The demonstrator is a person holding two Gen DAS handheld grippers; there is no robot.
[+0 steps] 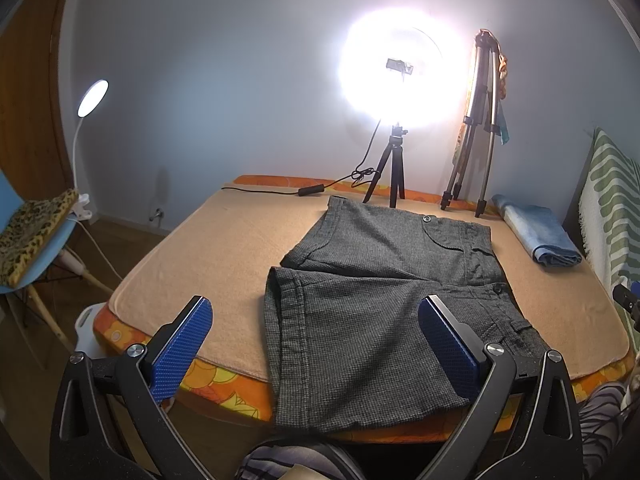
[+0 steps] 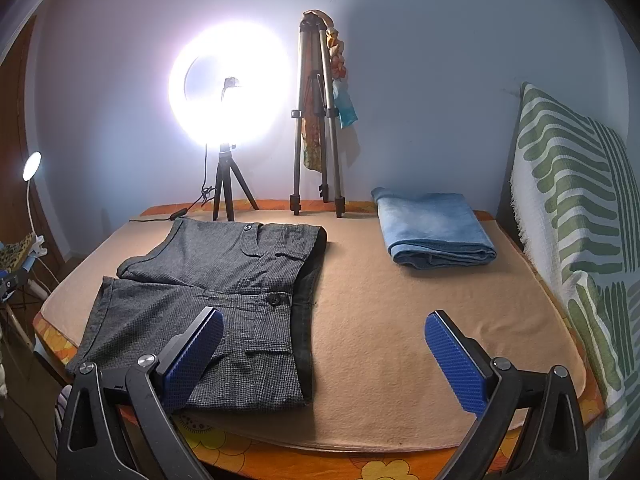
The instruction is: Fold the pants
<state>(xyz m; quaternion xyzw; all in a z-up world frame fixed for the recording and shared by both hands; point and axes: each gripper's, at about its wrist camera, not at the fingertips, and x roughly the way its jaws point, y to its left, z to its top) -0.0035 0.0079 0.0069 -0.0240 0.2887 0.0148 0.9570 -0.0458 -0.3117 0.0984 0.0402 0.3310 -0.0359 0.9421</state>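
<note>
Dark grey checked shorts (image 1: 380,304) lie flat and unfolded on a peach blanket (image 1: 224,248), waistband to the right, leg hems to the left; the near leg hangs over the front edge. In the right wrist view the shorts (image 2: 224,292) lie left of centre on the blanket (image 2: 400,320). My left gripper (image 1: 316,322) is open, hovering near the front edge over the near leg. My right gripper (image 2: 324,336) is open, above the blanket just right of the waistband. Both are empty and touch nothing.
A folded light-blue pair of jeans (image 2: 434,230) lies at the back right. A lit ring light on a small tripod (image 2: 230,184) and a silver tripod (image 2: 318,128) stand at the back edge. A green-patterned cover (image 2: 576,240) bounds the right side. A chair (image 1: 36,256) stands left.
</note>
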